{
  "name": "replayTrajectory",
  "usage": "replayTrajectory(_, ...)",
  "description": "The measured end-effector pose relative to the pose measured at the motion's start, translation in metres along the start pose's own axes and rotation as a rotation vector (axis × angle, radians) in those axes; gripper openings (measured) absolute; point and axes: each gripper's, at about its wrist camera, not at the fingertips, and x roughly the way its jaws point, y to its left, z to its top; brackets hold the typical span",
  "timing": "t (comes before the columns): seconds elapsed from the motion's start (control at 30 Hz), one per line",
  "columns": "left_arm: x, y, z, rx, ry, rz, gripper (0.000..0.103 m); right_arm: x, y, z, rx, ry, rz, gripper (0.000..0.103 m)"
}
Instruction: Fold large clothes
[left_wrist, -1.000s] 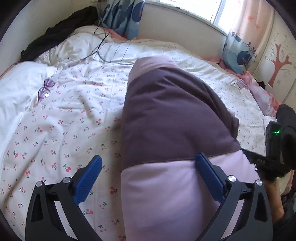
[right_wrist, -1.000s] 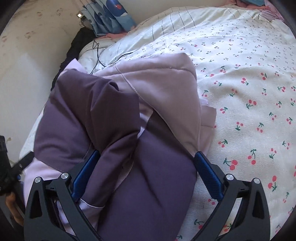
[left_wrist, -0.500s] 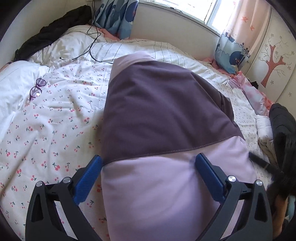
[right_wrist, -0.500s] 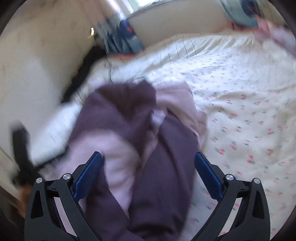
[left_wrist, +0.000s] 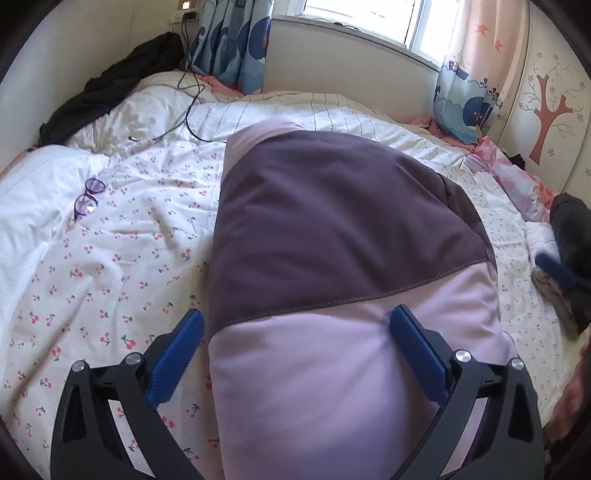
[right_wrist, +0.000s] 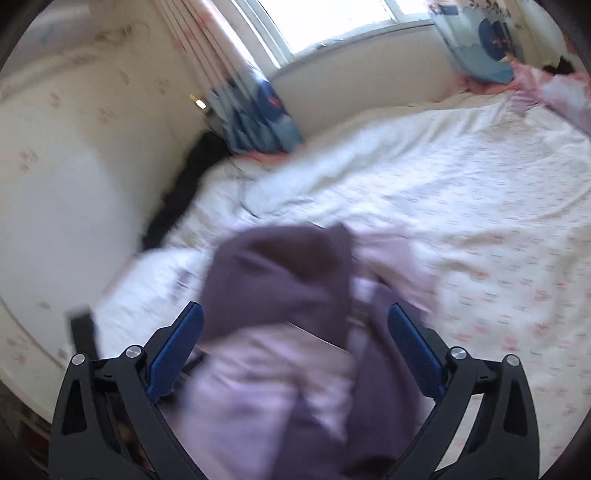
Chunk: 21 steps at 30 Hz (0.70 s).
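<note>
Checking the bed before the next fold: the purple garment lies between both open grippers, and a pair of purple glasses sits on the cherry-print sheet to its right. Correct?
Not quite. In the left wrist view the glasses lie to the left of the purple garment, not the right. The rest holds: the garment sits between the open left gripper and right gripper, on the cherry-print sheet.

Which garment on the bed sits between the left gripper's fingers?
The two-tone purple garment, between the left gripper fingers; the black garment lies by the far wall.
</note>
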Motion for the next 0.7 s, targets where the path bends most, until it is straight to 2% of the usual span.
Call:
replayTrajectory(0.1,-0.001,-0.001,0.0,0.002,-0.003,0.004,0.097,0.029,0.003,0.001,0.039,0.032,0.057,0.096)
replayTrajectory(0.17,0.0,-0.001,0.0,0.002,-0.002,-0.002,0.097,0.051,-0.006,-0.012,0.041,0.078,0.031,0.096)
replayTrajectory(0.23,0.002,-0.003,-0.001,-0.009,0.01,-0.039,0.097,0.078,-0.023,-0.033,0.036,0.096,-0.013,0.097)
replayTrajectory(0.37,0.004,-0.01,-0.002,0.016,0.01,-0.013,0.097,0.077,-0.024,-0.038,0.03,0.068,-0.031,0.096)
replayTrajectory(0.6,0.004,-0.013,-0.003,0.025,-0.002,0.0,0.097,0.071,-0.044,-0.041,0.117,0.046,0.015,0.096)
replayTrajectory(0.7,0.003,-0.014,-0.004,0.031,-0.01,0.01,0.097,0.073,-0.048,-0.038,0.117,0.047,0.014,0.096)
